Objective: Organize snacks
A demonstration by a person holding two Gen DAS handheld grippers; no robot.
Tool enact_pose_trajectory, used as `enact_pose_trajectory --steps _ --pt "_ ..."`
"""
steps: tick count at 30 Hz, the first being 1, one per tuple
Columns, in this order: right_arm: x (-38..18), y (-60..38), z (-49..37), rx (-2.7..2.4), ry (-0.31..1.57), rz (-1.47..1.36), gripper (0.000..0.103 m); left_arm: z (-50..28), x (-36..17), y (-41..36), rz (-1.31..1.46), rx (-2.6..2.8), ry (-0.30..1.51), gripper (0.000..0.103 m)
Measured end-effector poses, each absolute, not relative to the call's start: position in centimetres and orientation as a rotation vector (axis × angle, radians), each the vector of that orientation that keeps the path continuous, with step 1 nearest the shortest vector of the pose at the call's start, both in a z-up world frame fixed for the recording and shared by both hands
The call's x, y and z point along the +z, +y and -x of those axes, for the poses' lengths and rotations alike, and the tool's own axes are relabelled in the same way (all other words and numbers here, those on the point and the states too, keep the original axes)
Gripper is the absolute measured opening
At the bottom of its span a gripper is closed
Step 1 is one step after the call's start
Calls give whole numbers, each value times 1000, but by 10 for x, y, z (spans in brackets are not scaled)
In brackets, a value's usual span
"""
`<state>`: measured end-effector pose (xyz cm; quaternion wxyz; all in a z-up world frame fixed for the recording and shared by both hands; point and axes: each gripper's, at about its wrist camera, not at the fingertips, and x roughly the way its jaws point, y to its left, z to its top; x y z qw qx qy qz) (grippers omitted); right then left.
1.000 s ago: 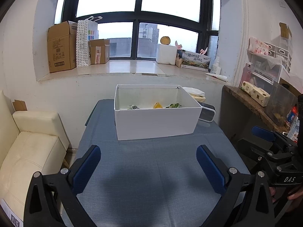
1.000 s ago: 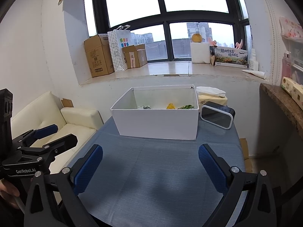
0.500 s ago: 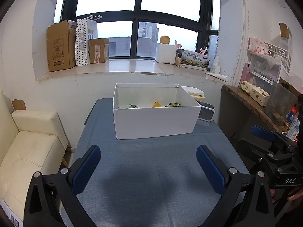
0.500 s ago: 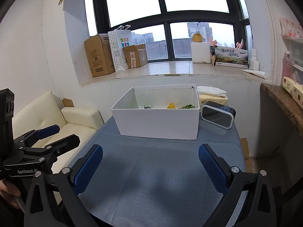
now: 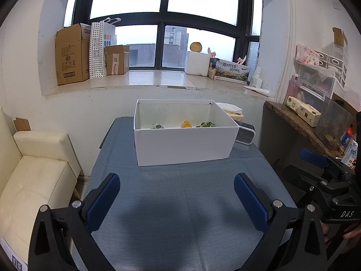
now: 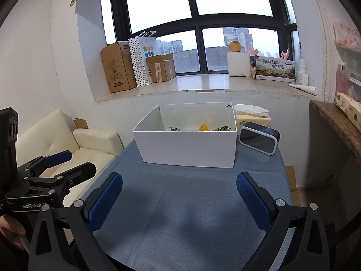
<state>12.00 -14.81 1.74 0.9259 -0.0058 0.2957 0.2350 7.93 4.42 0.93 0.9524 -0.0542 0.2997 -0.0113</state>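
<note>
I see a table (image 5: 180,203) covered in blue-grey cloth. A white box (image 5: 185,146) sits on it toward the far end, open on top, with a few snacks (image 5: 186,124) inside. Just beside the box's right corner stands a dark speaker (image 6: 259,140), and behind that a tissue pack (image 6: 252,115).

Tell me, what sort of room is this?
Probably a lived-in home room: a cream sofa beside a cloth-covered table, cardboard boxes on the windowsill, and tissue packs on a side counter.
</note>
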Motion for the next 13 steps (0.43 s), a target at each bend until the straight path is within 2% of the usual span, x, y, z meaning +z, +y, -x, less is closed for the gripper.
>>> enact_pose_trajectory --steps 13 --pt "17 -149 -120 487 610 14 103 -76 10 46 121 -33 590 103"
